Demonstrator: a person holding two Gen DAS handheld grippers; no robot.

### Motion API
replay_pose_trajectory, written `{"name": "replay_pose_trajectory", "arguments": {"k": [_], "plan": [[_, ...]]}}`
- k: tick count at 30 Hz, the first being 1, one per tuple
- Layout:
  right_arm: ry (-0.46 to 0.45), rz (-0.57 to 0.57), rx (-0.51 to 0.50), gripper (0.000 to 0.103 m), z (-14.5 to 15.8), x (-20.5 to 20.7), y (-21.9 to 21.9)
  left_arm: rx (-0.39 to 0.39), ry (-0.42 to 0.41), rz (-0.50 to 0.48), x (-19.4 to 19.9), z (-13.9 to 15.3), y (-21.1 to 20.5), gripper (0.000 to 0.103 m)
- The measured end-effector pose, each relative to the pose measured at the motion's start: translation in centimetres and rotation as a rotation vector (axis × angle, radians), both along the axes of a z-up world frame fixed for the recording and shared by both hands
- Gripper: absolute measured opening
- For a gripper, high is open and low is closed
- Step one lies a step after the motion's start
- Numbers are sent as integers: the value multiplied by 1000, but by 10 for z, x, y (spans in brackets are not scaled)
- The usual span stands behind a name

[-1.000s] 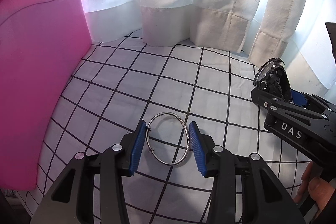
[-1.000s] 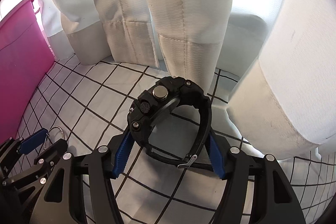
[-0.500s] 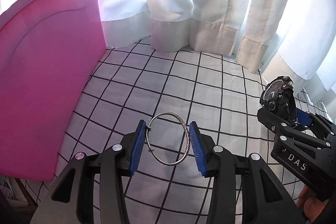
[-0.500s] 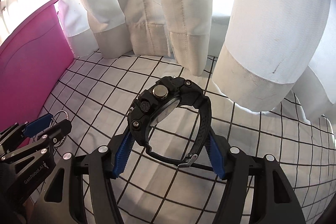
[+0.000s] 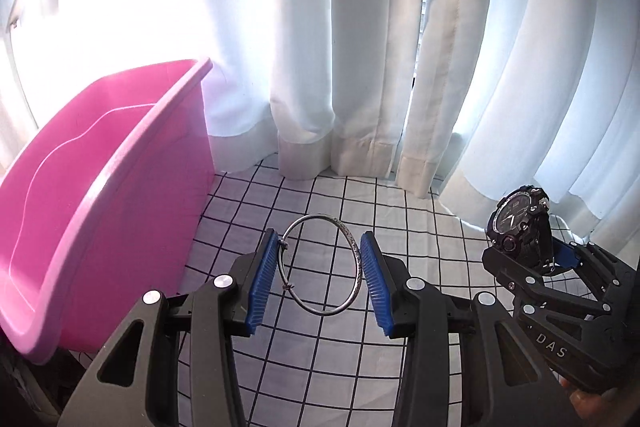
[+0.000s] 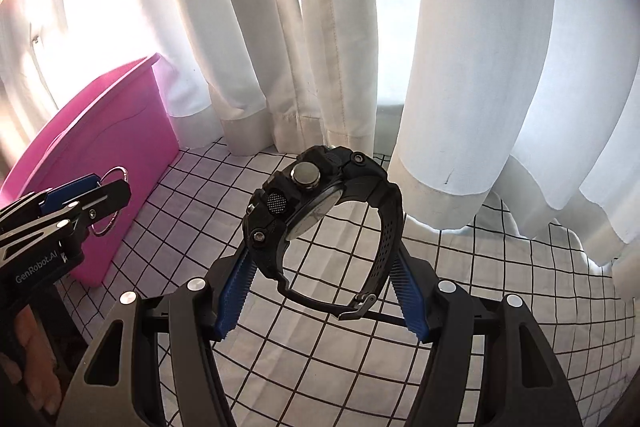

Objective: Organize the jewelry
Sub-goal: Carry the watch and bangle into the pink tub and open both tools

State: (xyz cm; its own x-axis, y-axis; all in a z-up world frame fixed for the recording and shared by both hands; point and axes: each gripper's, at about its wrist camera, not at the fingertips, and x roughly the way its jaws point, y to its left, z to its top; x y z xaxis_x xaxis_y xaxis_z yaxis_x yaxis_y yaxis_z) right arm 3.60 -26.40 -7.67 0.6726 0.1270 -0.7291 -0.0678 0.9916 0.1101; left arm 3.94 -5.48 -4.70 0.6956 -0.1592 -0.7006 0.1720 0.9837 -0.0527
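My left gripper is shut on a thin silver bangle, held upright between the blue pads above the checked cloth. My right gripper is shut on a chunky black wristwatch, gripped by its strap, face turned sideways. In the left wrist view the watch and right gripper sit at the right. In the right wrist view the bangle and left gripper sit at the left, close to the pink bin. The bin's open inside shows at my left.
A white cloth with a black grid covers the surface. White curtains hang along the back and right, their hems resting on the cloth. The pink bin stands at the cloth's left edge.
Both grippers have lifted up and back from the cloth with the bangle and the watch. The bin's rim and inside now show from above; the curtains fill more of both views.
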Motion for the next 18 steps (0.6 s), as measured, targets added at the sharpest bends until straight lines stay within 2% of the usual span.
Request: {"name": "replay_pose_trajectory", "arguments": {"k": [10, 13, 18], "plan": [[-128, 82, 20, 62, 66, 4, 42, -11, -110, 77, -4, 73, 38, 41], [-159, 132, 34, 62, 82, 13, 65, 0, -143, 122, -4, 86, 58, 41], [-194, 230, 43, 62, 99, 31, 110, 12, -152, 209, 1, 95, 98, 41]]}}
